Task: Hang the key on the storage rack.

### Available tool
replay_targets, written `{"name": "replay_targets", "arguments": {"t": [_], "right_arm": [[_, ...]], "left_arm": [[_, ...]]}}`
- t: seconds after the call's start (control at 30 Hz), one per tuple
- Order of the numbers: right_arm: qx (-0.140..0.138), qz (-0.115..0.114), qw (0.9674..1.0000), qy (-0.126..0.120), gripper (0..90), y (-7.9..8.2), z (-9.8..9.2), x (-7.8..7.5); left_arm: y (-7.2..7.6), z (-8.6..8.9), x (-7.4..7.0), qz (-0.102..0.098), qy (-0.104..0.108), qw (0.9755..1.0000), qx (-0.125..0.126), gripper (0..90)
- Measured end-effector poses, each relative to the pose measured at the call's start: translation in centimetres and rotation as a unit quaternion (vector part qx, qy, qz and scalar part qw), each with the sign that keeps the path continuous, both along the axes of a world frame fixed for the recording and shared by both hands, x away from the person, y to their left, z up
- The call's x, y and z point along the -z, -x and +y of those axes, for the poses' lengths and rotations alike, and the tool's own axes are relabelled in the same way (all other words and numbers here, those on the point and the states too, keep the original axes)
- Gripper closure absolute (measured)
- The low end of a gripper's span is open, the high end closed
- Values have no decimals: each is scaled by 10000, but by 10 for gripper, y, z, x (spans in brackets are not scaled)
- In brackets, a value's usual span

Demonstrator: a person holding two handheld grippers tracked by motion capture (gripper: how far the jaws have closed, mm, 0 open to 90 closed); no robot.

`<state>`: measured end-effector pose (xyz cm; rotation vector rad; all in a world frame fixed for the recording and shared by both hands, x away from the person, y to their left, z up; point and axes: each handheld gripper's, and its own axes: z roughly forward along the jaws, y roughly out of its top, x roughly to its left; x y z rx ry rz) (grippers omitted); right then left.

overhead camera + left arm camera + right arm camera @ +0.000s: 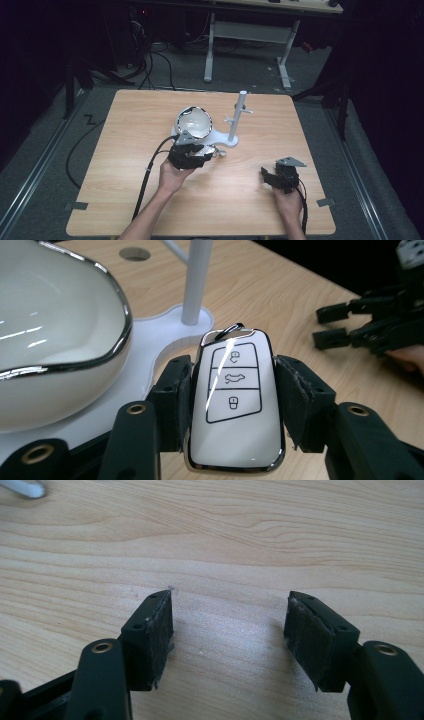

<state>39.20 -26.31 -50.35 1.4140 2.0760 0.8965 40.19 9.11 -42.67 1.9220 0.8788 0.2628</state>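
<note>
Between the fingers of your left gripper [232, 405] sits the white car key fob [234, 405], clamped by its two sides, just above the worktop [125, 150] beside the white bowl [55, 340] and the stand's white post [196, 280]. Keep the squeeze steady and lift slowly so the smooth fob does not slip. Your right gripper [230, 640] rests with fingers apart, holding nothing.

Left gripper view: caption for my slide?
Left gripper holds a white key fob beside the white dish and stand.
</note>
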Motion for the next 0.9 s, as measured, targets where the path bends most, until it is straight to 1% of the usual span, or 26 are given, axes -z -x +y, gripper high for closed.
{"name": "replay_targets", "arguments": {"t": [0.2,0.27,0.3,0.43,0.53,0.6,0.67,0.8,0.9], "right_arm": [[-2,2,10000,0,364,0,0,0],[-3,1,10000,0,364,0,0,0],[-4,2,10000,-1,364,0,0,0],[-6,2,10000,-1,363,0,0,0],[-6,3,10000,-1,363,0,0,0],[-5,3,10000,-2,363,0,0,0],[-7,3,10000,-2,362,0,0,0],[-9,3,10000,-3,362,0,0,0],[-13,4,10000,-1,361,0,0,0]], "left_arm": [[0,0,-12,8,185,9998,20,507],[-1,2,-14,36,309,9995,11,507],[-2,3,-16,44,339,9994,-3,507],[-4,4,-22,1,361,9993,-15,507],[-5,4,-27,-15,462,9989,-44,507],[-7,5,-29,14,592,9982,-64,507],[-10,5,-31,4,603,9981,-87,507],[-16,4,-38,-12,727,9973,-119,507],[-20,5,-43,-42,771,9969,-148,507]]}}
